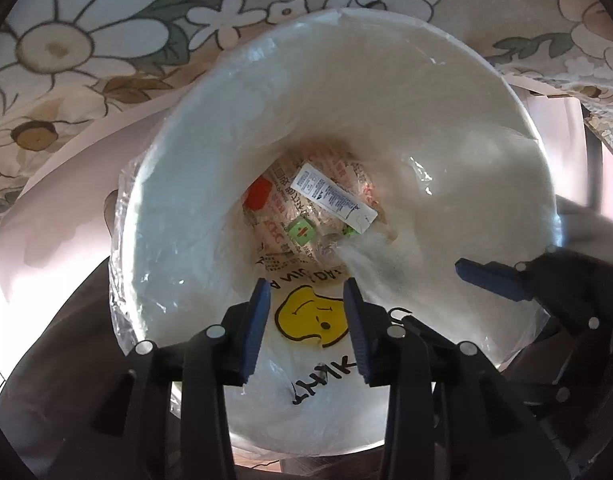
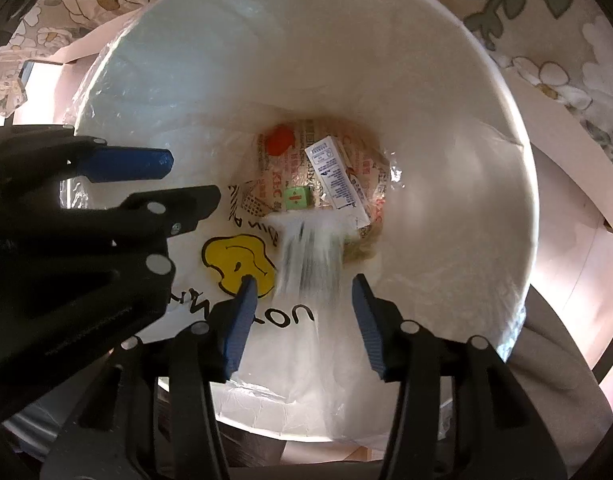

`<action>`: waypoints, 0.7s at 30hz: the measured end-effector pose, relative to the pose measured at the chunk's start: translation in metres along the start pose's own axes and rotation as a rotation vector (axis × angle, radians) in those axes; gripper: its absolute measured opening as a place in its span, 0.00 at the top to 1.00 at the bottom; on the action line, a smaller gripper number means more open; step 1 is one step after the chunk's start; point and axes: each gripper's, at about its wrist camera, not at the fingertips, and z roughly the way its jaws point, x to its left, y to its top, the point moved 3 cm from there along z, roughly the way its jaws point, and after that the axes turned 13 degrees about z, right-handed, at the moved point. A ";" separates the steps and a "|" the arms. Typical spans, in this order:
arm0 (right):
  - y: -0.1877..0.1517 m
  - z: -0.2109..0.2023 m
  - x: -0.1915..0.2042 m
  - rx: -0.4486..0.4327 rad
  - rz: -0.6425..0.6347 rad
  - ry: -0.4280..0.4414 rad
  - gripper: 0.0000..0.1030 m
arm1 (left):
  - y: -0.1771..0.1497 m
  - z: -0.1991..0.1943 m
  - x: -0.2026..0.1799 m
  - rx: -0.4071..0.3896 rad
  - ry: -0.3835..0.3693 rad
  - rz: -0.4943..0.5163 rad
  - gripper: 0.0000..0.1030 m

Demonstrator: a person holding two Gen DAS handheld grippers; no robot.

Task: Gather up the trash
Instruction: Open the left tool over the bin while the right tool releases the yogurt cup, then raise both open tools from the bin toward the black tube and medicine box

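Note:
A white trash bin (image 1: 386, 80) lined with a clear plastic bag fills both views; I look down into it (image 2: 426, 60). At its bottom lie a printed paper wrapper (image 1: 282, 216), a white carton (image 1: 334, 198) and a small green packet (image 1: 302, 232). A blurred pale piece of trash (image 2: 310, 256) is falling inside, just ahead of my right gripper (image 2: 304, 284), which is open and empty. My left gripper (image 1: 306, 290) is open and empty above the bin's near rim, over a yellow smiley print (image 1: 310, 316). The right gripper's blue finger (image 1: 490, 276) shows at right in the left view.
A floral cloth (image 1: 106, 40) hangs behind the bin, with a pale panel (image 1: 66, 208) beside it. The left gripper's blue finger (image 2: 126, 164) reaches in from the left of the right wrist view. Floor shows beneath the bin.

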 end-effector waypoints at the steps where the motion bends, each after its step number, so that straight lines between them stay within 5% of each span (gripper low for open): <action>1: 0.002 0.007 0.000 0.001 0.004 0.002 0.51 | 0.000 0.000 0.000 0.001 0.000 0.001 0.61; 12: -0.002 -0.002 -0.002 -0.014 0.006 0.009 0.51 | -0.008 -0.013 0.000 -0.014 0.013 0.001 0.61; 21: -0.016 -0.049 -0.003 -0.099 -0.014 0.012 0.51 | -0.023 -0.066 -0.010 -0.093 0.042 0.026 0.61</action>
